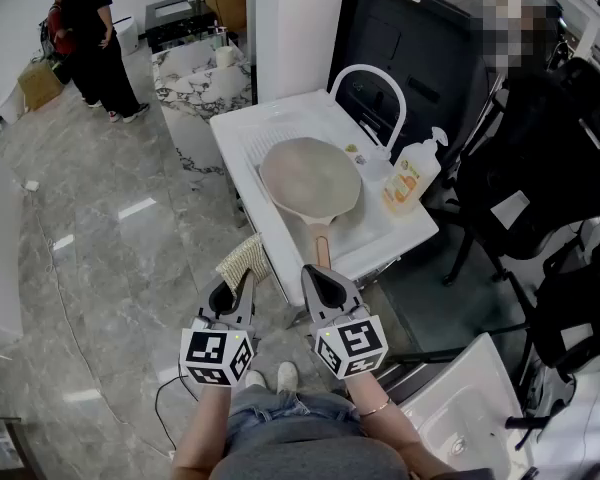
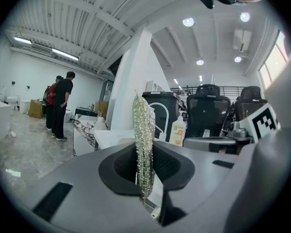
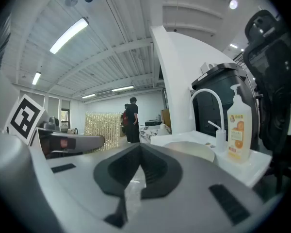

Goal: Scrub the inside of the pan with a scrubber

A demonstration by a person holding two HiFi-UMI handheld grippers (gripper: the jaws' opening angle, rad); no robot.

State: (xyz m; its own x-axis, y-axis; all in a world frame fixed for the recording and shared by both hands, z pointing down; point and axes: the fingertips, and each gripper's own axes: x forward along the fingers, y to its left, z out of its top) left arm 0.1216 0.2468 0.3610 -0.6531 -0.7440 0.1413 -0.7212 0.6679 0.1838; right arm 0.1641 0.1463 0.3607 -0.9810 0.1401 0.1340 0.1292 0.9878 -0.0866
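Note:
A round beige pan [image 1: 310, 176] lies in the white sink [image 1: 250, 133], its wooden handle [image 1: 323, 249] pointing toward me. My left gripper [image 1: 244, 278] is shut on a glittery silver scrubber [image 1: 244, 256], held in the air short of the sink's near-left corner. In the left gripper view the scrubber [image 2: 144, 140] stands upright, pinched between the jaws. My right gripper [image 1: 316, 274] hovers just before the pan handle, jaws shut with nothing between them. From the right gripper view the pan [image 3: 189, 150] lies ahead to the right and the scrubber [image 3: 103, 129] shows at left.
An arched white faucet [image 1: 370, 81] and an orange-labelled soap bottle [image 1: 410, 176] stand at the sink's far right. A black bin [image 1: 420, 48] sits behind, office chairs [image 1: 550, 158] to the right. Two people [image 1: 90, 38] stand far back left near a marble block [image 1: 195, 88].

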